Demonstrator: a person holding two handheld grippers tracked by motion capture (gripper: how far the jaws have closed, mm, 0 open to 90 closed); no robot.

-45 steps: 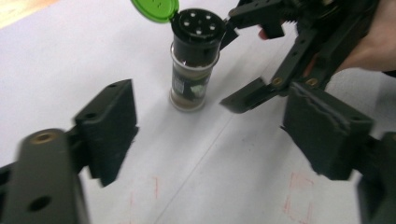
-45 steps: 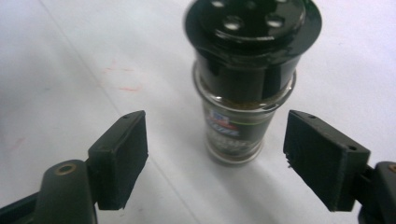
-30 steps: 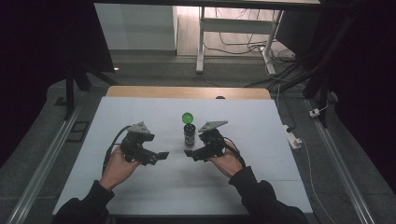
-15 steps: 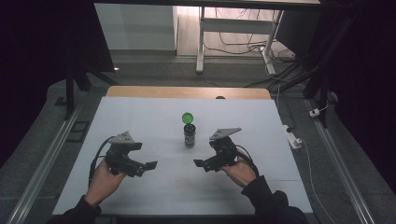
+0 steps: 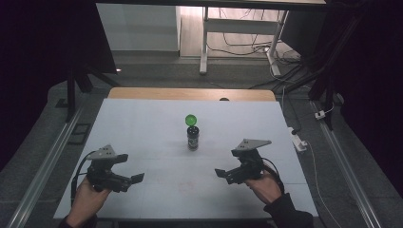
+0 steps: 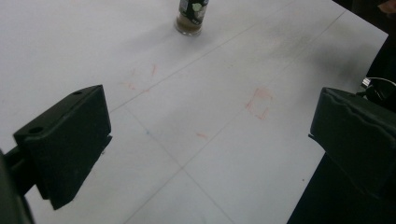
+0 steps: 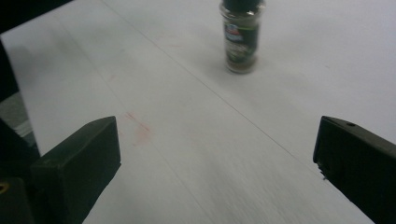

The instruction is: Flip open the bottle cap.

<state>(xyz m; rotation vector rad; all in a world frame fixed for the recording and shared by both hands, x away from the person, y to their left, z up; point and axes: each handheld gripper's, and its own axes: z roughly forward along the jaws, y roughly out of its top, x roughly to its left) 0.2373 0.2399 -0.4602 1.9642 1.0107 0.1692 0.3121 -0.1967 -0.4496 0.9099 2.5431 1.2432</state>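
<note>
1. High view, nearest edge: I hold my left gripper [image 5: 138,177] low at the near left of the white table [image 5: 142,123], jaws spread apart with nothing between them.
2. My right gripper [image 5: 219,173] sits at the near right. Its jaws have just been opening, now stand wide, and are empty.
3. Left gripper view: faint red scuff marks [image 6: 259,102] lie on the table between my jaws and the target beyond.
4. Mid-table, well apart from both grippers: a small clear glass spice jar with a dark label [image 5: 192,137] stands upright, and its round green flip lid [image 5: 191,119] is raised open above the mouth.
5. Handling, as I judge it: the jar is rigid, light, smooth-walled and breakable, and its narrow base makes it tippy. I would grip across the labelled mid-body, squarely and gently, leaving the hinged lid alone.
6. Right gripper view: the jar stands straight ahead, its lower part holding brownish contents.
</note>
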